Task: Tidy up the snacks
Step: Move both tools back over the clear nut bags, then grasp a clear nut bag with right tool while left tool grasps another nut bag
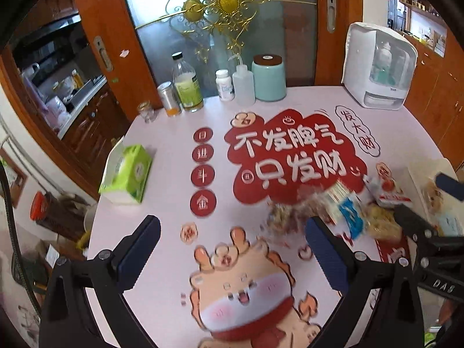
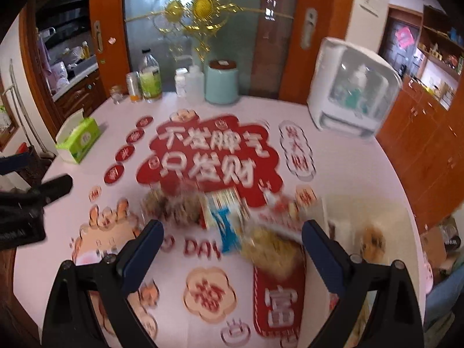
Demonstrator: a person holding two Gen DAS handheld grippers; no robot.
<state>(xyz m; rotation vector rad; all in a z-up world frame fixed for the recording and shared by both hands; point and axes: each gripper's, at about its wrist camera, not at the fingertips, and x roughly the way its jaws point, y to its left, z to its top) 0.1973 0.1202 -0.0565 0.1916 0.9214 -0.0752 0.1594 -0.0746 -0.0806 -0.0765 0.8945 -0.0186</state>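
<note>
While the snack pile (image 2: 220,217) sits loose near the middle-right of the table, nothing looks sorted yet — a brownish nutty packet (image 2: 174,206), a blue-and-white striped pack (image 2: 227,220), a yellow crinkly bag (image 2: 272,249) and a red-and-white packet (image 1: 385,191) are bunched together, touching or overlapping; motion blur, so labels unreadable. Just right of them sits a pale box or tray (image 2: 348,226) w/ what seems a round cookie-like item (image 2: 374,240) in it — prob. the destination, can't confirm. Left gripper (image 1: 232,240) has fingers wide apart, empty, hovering over the table short of the pile, its right finger near the nutty packet. Right gripper (image 2: 229,243) also spread wide, holding nothing, w/ the blue pack and yellow bag between its fingers in view; contact can't be told. Judgement: task at or near the start, all visible loose snacks left to move. Surface: round table (image 1: 162,179) w/ pinkish-white cover, big red print w/ white Chinese characters and a cartoon dragon. Green tissue pack (image 1: 127,174) at the left edge, well apart from the snacks. Along the far edge: small glass jar (image 1: 146,111), can (image 1: 168,98), bottle w/ green label (image 1: 187,84), white pill bottle (image 1: 224,84), clear squeeze bottle (image 1: 243,82), mint canister (image 1: 268,76), white appliance w/ clear front (image 1: 380,66). Room: wooden sliding doors w/ frosted glass and gold ornament behind, kitchen to the left, wooden cabinets to the right.
</note>
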